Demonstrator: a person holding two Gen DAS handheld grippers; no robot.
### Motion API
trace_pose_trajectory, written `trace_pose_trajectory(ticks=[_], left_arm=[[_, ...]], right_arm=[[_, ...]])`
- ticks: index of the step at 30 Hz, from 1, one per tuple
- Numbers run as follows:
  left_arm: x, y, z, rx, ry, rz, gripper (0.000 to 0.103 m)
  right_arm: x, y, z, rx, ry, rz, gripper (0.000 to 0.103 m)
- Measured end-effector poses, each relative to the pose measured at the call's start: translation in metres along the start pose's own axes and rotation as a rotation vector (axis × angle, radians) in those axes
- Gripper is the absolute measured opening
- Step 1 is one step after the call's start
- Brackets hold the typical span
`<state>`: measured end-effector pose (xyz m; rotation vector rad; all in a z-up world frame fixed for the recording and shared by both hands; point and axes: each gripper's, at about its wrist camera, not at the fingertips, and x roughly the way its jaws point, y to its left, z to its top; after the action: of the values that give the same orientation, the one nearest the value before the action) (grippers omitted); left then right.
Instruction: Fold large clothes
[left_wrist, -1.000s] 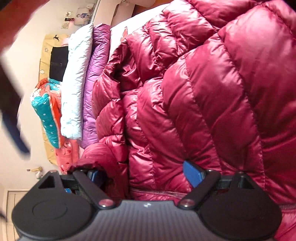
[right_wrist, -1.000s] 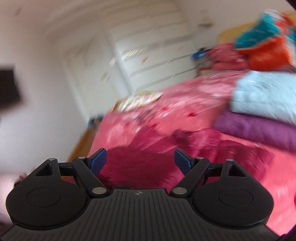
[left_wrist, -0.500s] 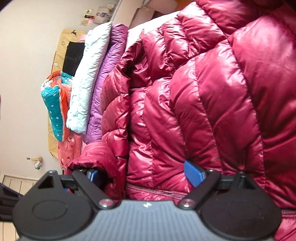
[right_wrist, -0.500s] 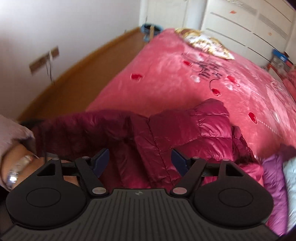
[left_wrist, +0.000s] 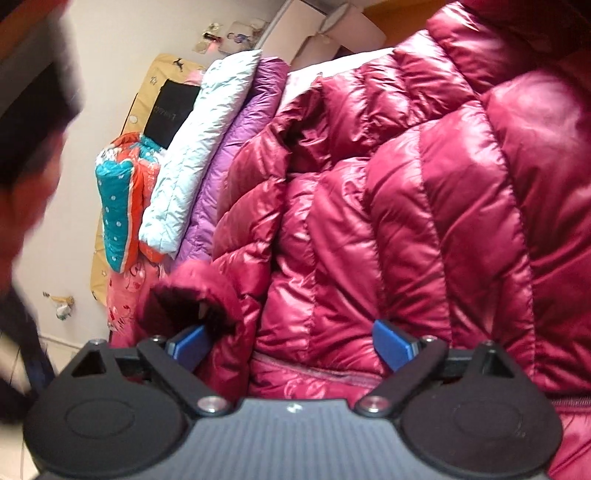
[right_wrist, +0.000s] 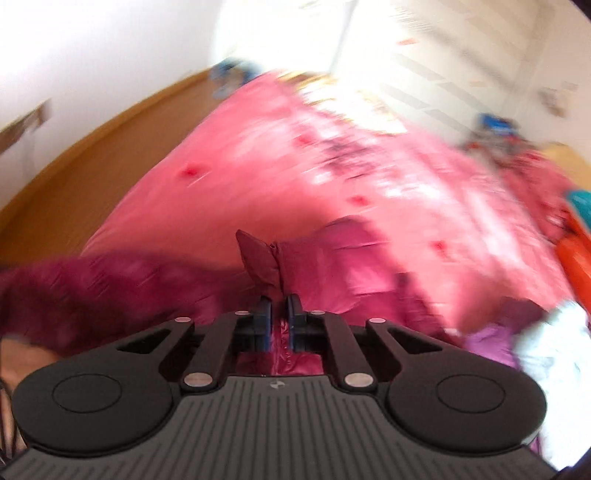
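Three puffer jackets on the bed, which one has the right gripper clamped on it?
The dark red jacket. The right gripper is shut on a fold of its shiny fabric. The pale blue jacket and the purple jacket lie folded, one on the other, untouched.

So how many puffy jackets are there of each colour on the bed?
Dark red jacket: 1
Purple jacket: 1
Pale blue jacket: 1
Total: 3

A pink bed (right_wrist: 280, 177) carries the crimson down jacket (right_wrist: 332, 266).
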<state>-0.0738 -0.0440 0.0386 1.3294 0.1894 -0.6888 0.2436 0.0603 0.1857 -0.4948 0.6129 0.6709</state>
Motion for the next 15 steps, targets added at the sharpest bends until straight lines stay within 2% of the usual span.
trace_pose_trajectory(ticks=[4,9,13,15], left_arm=[[-0.001,0.010,-0.011,-0.037,0.000,0.003,0.098],[-0.002,0.023,-0.029,-0.096,0.019,0.001,0.099],[0.003,0.036,-0.050,-0.176,0.050,0.009,0.100],[0.007,0.043,-0.062,-0.219,0.070,0.012,0.101]], right_arm=[[-0.034,-0.046,-0.013,0.249,-0.129,-0.184,0.006],[-0.074,-0.093,-0.065,0.560,-0.239,-0.394,0.006],[-0.090,-0.118,-0.122,0.800,-0.297,-0.503,0.006],[-0.091,-0.125,-0.150,0.903,-0.302,-0.526,0.007]])
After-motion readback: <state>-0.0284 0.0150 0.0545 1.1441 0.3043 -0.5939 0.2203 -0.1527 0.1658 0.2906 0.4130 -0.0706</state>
